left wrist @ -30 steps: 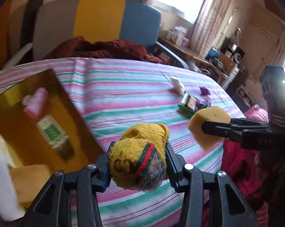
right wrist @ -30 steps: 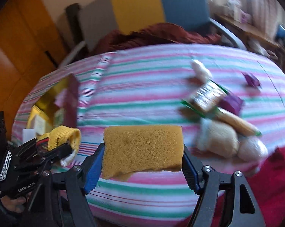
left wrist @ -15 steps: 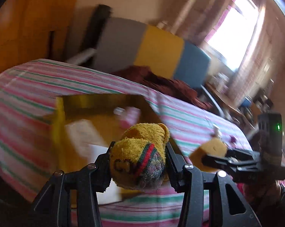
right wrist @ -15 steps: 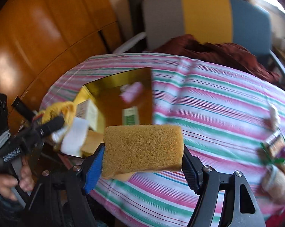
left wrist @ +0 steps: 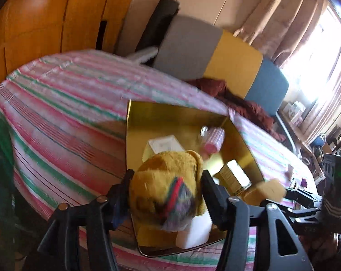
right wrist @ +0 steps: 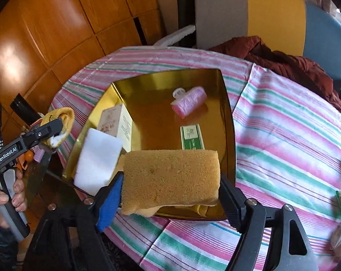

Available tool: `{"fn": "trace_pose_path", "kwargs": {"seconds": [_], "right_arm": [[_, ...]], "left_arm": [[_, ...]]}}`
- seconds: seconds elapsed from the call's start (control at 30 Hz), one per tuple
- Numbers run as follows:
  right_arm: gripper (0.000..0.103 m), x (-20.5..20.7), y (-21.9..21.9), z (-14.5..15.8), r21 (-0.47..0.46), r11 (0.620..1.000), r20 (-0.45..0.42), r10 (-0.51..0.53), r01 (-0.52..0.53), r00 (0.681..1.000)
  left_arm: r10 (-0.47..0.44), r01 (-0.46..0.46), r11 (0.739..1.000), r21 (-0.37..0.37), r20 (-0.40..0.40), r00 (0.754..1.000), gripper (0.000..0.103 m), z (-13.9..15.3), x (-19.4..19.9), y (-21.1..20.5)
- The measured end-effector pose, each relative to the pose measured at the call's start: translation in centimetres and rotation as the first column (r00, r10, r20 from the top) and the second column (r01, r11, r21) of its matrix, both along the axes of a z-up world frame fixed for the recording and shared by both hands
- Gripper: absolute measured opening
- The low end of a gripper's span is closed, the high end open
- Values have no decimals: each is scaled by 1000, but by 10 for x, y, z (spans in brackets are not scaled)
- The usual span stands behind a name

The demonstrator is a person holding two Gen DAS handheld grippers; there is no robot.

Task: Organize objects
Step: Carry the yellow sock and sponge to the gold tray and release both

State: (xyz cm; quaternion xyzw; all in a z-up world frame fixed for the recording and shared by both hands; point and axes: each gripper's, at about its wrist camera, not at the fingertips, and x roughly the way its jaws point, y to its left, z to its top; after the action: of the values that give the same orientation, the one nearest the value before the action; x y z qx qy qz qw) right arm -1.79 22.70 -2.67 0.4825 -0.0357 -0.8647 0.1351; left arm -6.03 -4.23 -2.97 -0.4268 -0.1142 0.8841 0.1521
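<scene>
The left gripper (left wrist: 166, 194) is pinching a rolled yellow sock (left wrist: 168, 187) between its jaws, while the right gripper (right wrist: 170, 194) is squeezing a sponge (right wrist: 170, 176). Both are hovering by the gold tray (right wrist: 229, 122) on the bench (right wrist: 283, 124), seemingly so each load drops beside the pink spool (right wrist: 189, 101).

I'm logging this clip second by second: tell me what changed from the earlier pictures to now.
Both grippers swung left, away from the loose items, and now point at the gold tray. The left gripper stays shut on the yellow sock; the right gripper stays shut on the sponge. Nothing was released, and the tray's contents look unmoved.
</scene>
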Motion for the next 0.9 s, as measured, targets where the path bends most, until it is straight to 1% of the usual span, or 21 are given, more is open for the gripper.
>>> {"fn": "trace_pose_path", "kwargs": {"seconds": [0.1, 0.17, 0.27, 0.37, 0.43, 0.5, 0.6, 0.73, 0.87, 0.9], "right_arm": [[95, 3, 1, -9, 0, 1000, 22, -8, 8, 1000], [97, 5, 5, -11, -12, 1000, 25, -18, 19, 1000], [97, 8, 9, -11, -26, 999, 24, -31, 31, 999], [98, 14, 13, -7, -37, 998, 10, -50, 51, 999], [100, 18, 16, -4, -41, 997, -4, -65, 64, 998], [103, 21, 17, -1, -39, 996, -18, -78, 78, 997], [103, 26, 19, 4, -32, 995, -42, -97, 96, 994], [103, 28, 19, 6, -12, 994, -64, -112, 111, 992], [103, 31, 21, 6, -6, 992, -72, -124, 124, 990], [103, 32, 21, 6, -7, 992, -74, -127, 127, 989]], "left_arm": [[21, -20, 1000, -15, 70, 997, 62, -18, -3, 2], [33, -33, 999, -5, 77, 996, 64, -20, 1, -1], [72, -73, 997, 8, 62, 995, 64, -17, 6, -9], [136, -136, 991, 7, 19, 991, 64, -7, 12, -20], [153, -153, 988, 3, -10, 988, 63, 0, 17, -22], [152, -152, 988, 5, -39, 988, 63, 9, 21, -20], [131, -132, 991, -4, -88, 987, 63, 22, 27, -11], [79, -87, 995, -47, -137, 987, 64, 37, 34, 8], [40, -54, 994, -93, -152, 988, 64, 40, 38, 26], [29, -48, 992, -115, -165, 986, 64, 41, 41, 31]]}}
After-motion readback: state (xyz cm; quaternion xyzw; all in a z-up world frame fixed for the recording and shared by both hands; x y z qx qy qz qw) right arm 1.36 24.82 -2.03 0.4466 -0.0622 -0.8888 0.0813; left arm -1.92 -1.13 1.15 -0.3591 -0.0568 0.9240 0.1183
